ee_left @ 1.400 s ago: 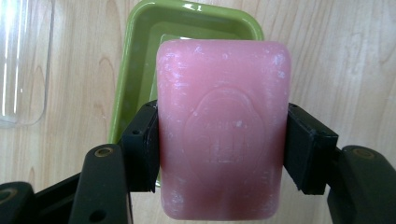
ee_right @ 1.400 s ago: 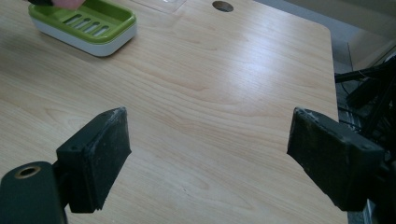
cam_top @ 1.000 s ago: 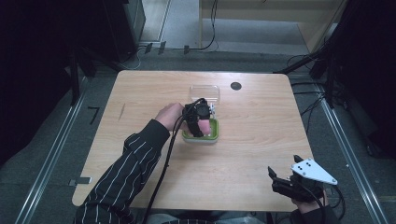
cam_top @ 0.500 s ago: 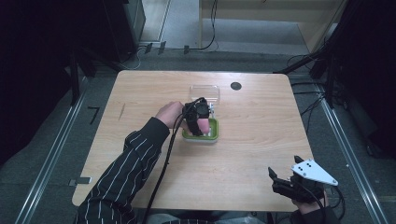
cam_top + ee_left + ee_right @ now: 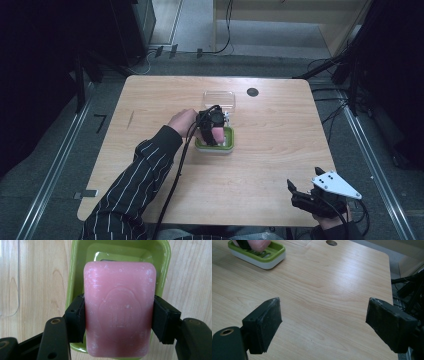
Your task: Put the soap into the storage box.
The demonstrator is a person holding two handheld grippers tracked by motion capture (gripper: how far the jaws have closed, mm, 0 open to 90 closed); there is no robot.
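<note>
Holding a pink soap bar [image 5: 119,310] over the green soap dish [image 5: 75,277], the left gripper [image 5: 119,322] should lower it; the right gripper's [image 5: 332,325] fingers stand wide, idle.

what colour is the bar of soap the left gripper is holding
Pink. The soap bar shows best in the left gripper view, clamped over the green dish.

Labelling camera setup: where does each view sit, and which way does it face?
High view: above the table's near side, looking forward and down; striped sleeve and both hands show.
Left gripper view: on the left gripper, looking down its jaws at the pink soap they clamp over the green dish.
Right gripper view: on the right gripper, low, facing across the table; open jaws show.
Shared: the soap and dish show in all three.
</note>
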